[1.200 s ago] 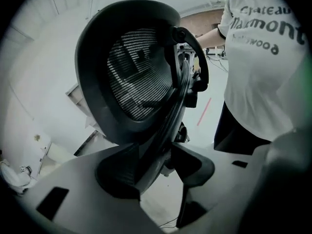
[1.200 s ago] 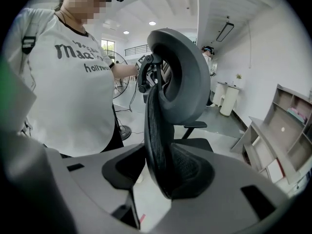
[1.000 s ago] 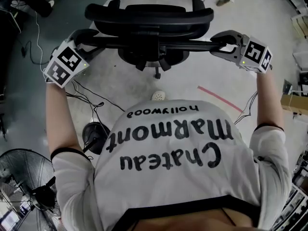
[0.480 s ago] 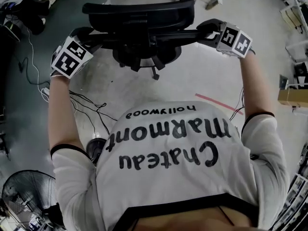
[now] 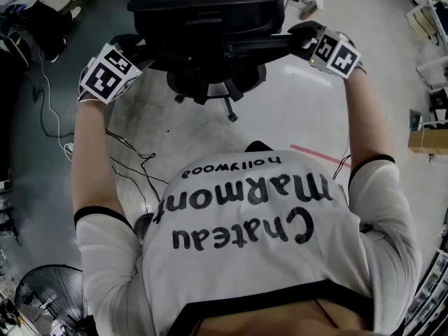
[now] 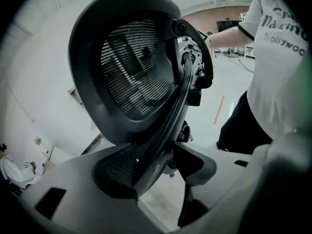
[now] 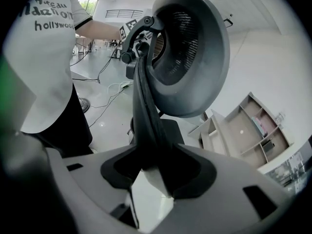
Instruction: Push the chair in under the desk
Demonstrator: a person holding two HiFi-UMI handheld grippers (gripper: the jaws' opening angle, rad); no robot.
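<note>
At the left end of the chair (image 5: pixel 208 21) back, left gripper (image 5: pixel 130 47) loose astride the frame bar (image 5: pixel 231 47), jaws just widened; at the right end, right gripper (image 5: pixel 305 35) clamped on that bar, grip just easing. Chair straight ahead of both, bar crosswise: push evenly forward

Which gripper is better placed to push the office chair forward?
Probably the right gripper: its pads look seated on both sides of the backrest frame. The left gripper shows a gap beside the frame. Both grippers' jaws have just been opening.
</note>
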